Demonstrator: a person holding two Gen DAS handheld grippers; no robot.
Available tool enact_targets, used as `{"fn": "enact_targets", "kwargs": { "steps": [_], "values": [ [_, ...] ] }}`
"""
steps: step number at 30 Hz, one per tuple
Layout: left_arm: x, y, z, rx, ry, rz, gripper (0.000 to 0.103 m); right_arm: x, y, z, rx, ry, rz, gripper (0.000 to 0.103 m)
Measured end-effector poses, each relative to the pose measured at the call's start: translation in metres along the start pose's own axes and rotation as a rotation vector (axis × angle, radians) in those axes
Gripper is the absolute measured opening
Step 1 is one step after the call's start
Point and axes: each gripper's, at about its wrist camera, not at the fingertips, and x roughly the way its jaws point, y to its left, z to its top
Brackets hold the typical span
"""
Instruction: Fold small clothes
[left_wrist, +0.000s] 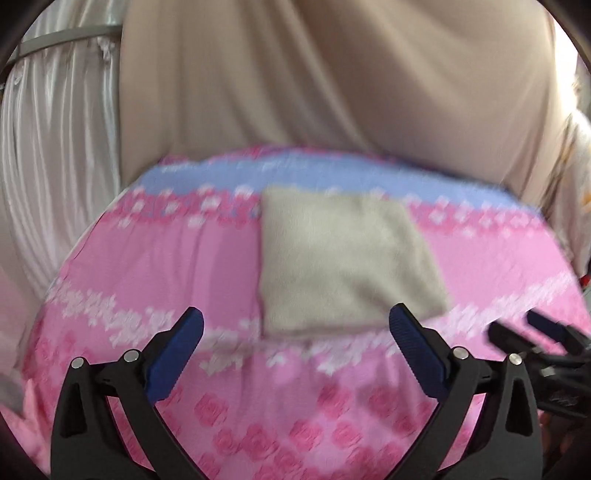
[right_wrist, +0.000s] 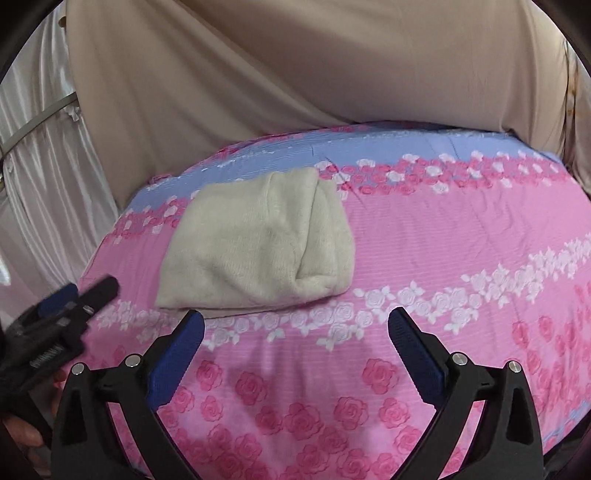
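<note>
Right wrist view shows me the cream cloth (right_wrist: 258, 240), a small fleecy garment already doubled over, lying in the upper left of centre on the rose-print bed sheet (right_wrist: 461, 251), with its rolled fold edge toward the frame's right. My right gripper (right_wrist: 295, 325) has its fingers spread wide and empty, just short of the cloth's near edge. In the left wrist view the left gripper (left_wrist: 295, 325) is likewise spread, holding nothing, the cloth (left_wrist: 343, 258) ahead at centre, blurred. I judge the fold nearly finished; to do it well I'd pinch both near corners together, lift low, and lay them squarely onto the far edge.
</note>
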Motion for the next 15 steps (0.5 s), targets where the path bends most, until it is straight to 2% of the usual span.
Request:
{"fn": "enact_targets", "kwargs": {
  "steps": [2, 6, 9, 15],
  "values": [
    [0.004, -0.003, -0.002, 0.011, 0.029, 0.024, 0.098, 0.003, 0.006, -0.005, -0.012, 0.01, -0.007, 0.098],
    [0.009, -0.002, -0.006, 0.003, 0.058, -0.006, 0.098, 0.011, 0.014, -0.01, -0.016, 0.046, -0.009, 0.098],
    [0.018, -0.002, -0.009, 0.001, 0.107, 0.022, 0.098, 0.015, 0.021, -0.011, -0.034, 0.059, -0.012, 0.098],
    [0.022, -0.002, -0.012, 0.001, 0.136, 0.043, 0.098, 0.02, 0.032, -0.011, -0.063, 0.071, -0.006, 0.098]
  ]
}}
